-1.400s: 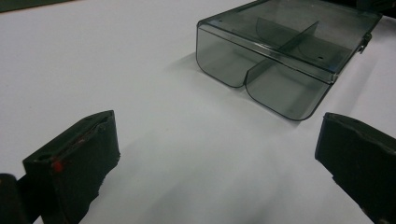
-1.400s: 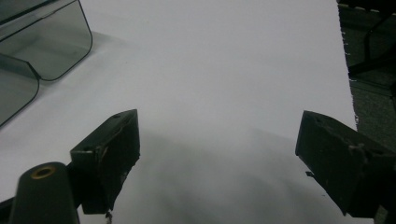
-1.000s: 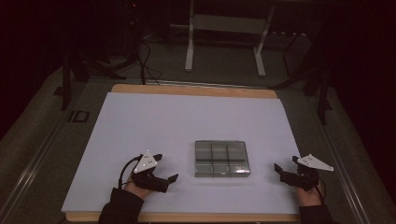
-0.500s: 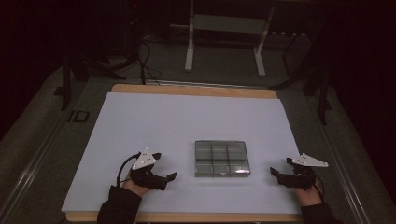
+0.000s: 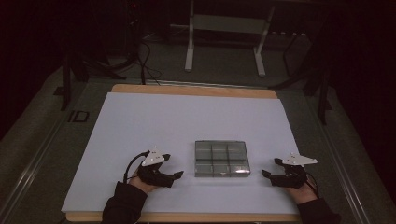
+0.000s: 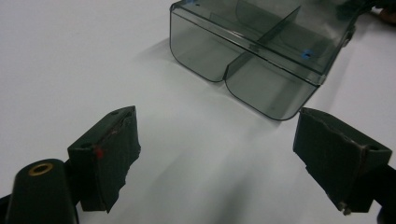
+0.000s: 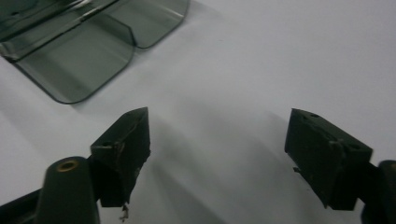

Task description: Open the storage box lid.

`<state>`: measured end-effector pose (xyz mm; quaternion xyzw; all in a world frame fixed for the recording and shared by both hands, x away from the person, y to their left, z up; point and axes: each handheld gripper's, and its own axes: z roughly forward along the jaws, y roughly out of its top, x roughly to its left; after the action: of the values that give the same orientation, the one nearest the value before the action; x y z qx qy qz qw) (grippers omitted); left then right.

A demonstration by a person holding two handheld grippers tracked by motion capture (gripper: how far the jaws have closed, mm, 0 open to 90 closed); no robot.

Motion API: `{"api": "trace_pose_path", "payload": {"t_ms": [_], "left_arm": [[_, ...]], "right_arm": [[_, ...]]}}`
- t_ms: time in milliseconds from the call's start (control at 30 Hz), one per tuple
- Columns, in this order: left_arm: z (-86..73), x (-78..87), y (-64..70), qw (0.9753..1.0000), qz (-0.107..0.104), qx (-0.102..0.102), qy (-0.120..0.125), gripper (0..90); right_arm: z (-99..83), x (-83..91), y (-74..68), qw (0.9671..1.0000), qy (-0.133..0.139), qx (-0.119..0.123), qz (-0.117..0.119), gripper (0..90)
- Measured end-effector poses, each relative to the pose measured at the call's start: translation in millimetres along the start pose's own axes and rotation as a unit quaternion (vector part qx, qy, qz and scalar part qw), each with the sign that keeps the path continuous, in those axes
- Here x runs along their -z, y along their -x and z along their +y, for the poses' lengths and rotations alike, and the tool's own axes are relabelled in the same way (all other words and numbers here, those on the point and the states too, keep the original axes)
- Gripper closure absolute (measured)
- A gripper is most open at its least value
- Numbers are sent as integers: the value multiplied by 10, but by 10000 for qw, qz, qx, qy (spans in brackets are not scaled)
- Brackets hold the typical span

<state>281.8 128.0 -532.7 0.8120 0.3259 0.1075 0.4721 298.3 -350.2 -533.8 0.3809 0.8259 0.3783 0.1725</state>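
Nearest the person, at the front edge of the bench (image 5: 140,121), both hands rest low on the white surface, each with a gripper pointed inward. The left gripper (image 5: 176,176) has its fingers (image 6: 109,156) wide apart with nothing between them, and the right gripper (image 5: 267,173) likewise holds its fingers (image 7: 122,154) spread and empty over bare bench. Between the two, a little farther in, lies the smoky clear plastic organiser box (image 5: 222,158), flat on the bench, its lid down as far as I can tell, its inside split by dividers into a grid of small compartments. From the left gripper view the box's rounded near wall (image 6: 247,70) sits just ahead of the open fingers; from the right gripper view its corner (image 7: 88,56) lies ahead and off to one side. The step in hand looks like closing in on the box from both sides. To do it well, I would keep both grippers low and level, bring them in evenly so the light box does not skid sideways, and set one finger over the rim before squeezing, since the slick walls could slip. Beyond the box the bench is bare white to its wooden far edge.
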Motion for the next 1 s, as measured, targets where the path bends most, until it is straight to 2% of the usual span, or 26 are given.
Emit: {"api": "trace_pose_path", "payload": {"t_ms": [67, 167, 267, 467, 600, 733, 900, 1000], "left_arm": [[17, -30, 13, 10000, 24, -22, -63, 179], [43, -75, 30, 9999, 6, -73, -97, 257], [76, -123, 52, 9998, -10, -118, -129, 352], [123, -248, 72, 9995, -8, -170, -266, 533], [135, -328, 101, 9990, -59, -271, -359, 637], [158, -384, 116, 9982, -71, -363, -479, 728], [187, -402, 126, 9983, -102, -445, -368, 807], [193, -410, 140, 9976, -168, -570, -346, 856]], "right_arm": [[15, -26, -11, 10000, -21, 75, 43, 249], [44, -50, -22, 9998, 28, 126, 139, 311], [81, -88, -51, 9996, 7, 155, 233, 360], [149, -192, -164, 9987, -32, 386, 338, 470], [188, -246, -220, 9976, -78, 517, 463, 581], [220, -257, -221, 9973, 16, 469, 559, 699], [250, -246, -251, 9955, 19, 773, 550, 826], [259, -260, -261, 9948, -6, 816, 609, 879]]}}
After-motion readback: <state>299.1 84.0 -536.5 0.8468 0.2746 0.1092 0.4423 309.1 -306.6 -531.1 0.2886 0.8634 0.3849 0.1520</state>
